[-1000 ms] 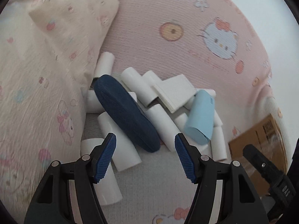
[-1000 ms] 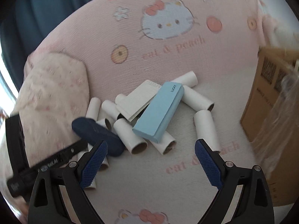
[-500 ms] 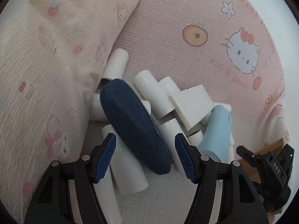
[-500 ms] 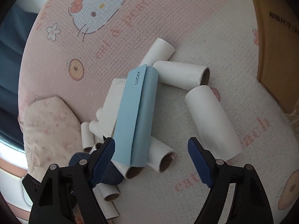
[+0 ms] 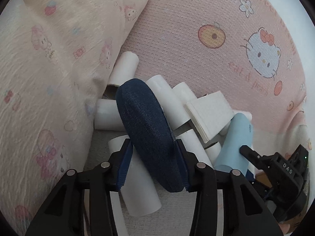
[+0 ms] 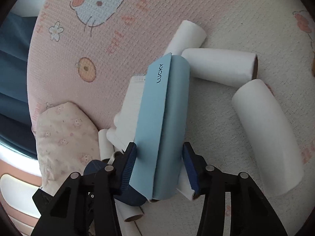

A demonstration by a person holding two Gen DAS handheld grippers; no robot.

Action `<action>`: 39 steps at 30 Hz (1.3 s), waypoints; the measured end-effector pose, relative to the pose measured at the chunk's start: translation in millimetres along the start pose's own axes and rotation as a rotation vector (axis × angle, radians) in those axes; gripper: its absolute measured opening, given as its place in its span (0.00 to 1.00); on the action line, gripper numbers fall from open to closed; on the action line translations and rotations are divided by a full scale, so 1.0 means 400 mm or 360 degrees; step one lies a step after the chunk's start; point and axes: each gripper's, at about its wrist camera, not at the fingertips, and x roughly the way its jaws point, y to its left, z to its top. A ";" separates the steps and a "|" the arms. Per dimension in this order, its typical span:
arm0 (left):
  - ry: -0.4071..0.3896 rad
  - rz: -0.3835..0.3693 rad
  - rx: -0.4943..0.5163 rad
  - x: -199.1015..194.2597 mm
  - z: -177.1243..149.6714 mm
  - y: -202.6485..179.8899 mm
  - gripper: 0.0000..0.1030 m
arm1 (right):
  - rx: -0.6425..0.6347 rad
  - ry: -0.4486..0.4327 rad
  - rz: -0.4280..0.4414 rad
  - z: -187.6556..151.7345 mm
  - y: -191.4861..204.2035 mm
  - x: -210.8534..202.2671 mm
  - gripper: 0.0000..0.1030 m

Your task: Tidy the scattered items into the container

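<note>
Your left gripper (image 5: 153, 165) has its jaws closing around the dark blue fabric case (image 5: 145, 129); the case sits between the blue pads and both pads look to be touching its sides near its lower end. The case lies tilted across a heap of white cardboard tubes (image 5: 137, 188), one tube running out beneath it toward you. Your right gripper (image 6: 159, 165) is likewise closing, with the light blue box (image 6: 163, 122) marked LUCKY between its pads; the left pad sits against the box's flat face, and the right pad is at its rounded edge, though whether that pad presses is hard to tell. In the left wrist view the right gripper (image 5: 248, 157) shows at the lower right, its finger against that same light blue box (image 5: 236, 143).

Just beyond the case, a white notepad (image 5: 208, 116) rests on the tubes, beside the light blue box. In the right wrist view the notepad (image 6: 133, 102) lies under the box's left edge, and two more tubes (image 6: 267, 125) lie apart to the right on the white part of the bed cover (image 6: 236, 19). A cream patterned pillow (image 5: 49, 68) presses against the heap on the left. Farther off, the pink cartoon-cat blanket (image 5: 196, 19) rises behind everything. Only a brown sliver near the right gripper might be the container; I cannot tell.
</note>
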 end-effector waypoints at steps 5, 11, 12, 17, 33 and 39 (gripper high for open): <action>-0.0008 -0.0104 -0.0009 -0.014 0.010 -0.009 0.38 | 0.0034 -0.0040 0.0115 -0.002 -0.015 -0.027 0.33; -0.0006 -0.0185 0.0071 -0.037 0.001 -0.047 0.34 | -0.0116 -0.0055 0.0070 0.015 0.017 -0.079 0.28; 0.0001 -0.0191 0.0080 -0.041 -0.001 -0.051 0.33 | -0.0144 -0.0038 0.0048 0.014 0.024 -0.084 0.28; 0.0130 -0.0352 0.0111 -0.062 -0.027 -0.068 0.31 | -0.0222 0.0033 -0.0005 -0.020 0.050 -0.113 0.27; 0.0314 -0.0362 0.0358 -0.093 -0.131 -0.124 0.03 | -0.0174 0.0072 -0.0211 -0.185 -0.046 -0.244 0.26; 0.0447 -0.0268 0.0345 -0.038 -0.151 -0.094 0.41 | -0.0005 0.0108 -0.0260 -0.205 -0.122 -0.271 0.26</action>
